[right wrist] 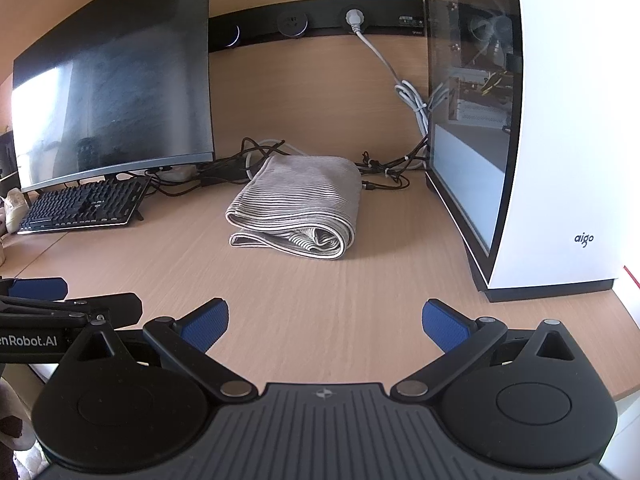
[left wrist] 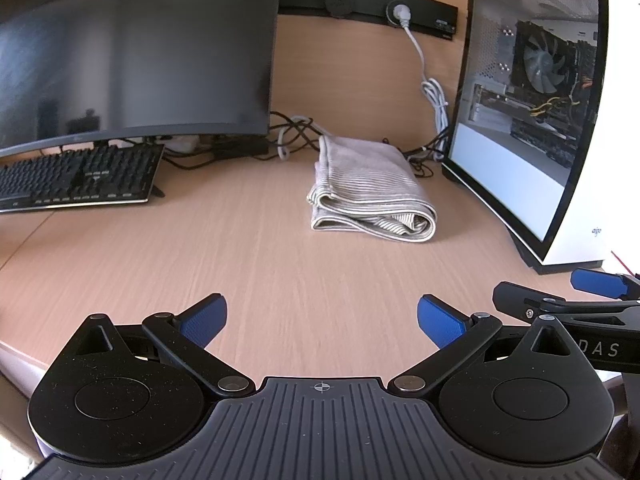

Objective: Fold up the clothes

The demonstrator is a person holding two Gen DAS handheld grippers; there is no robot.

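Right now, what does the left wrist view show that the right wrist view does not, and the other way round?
Only the left wrist view shows the fan inside the PC case clearly. Only the right wrist view shows the aigo logo legibly, a pale shoe at the left edge, and a round ring light on the black wall strip. Both show the folded striped garment lying on the desk, the monitor, the keyboard, and both grippers, left and right, open and holding nothing.

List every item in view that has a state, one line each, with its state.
Striped cloth: folded, lying flat on the desk.
Monitor: screen dark.
White plug: seated in the socket.
Left gripper: open, empty.
Right gripper: open, empty.
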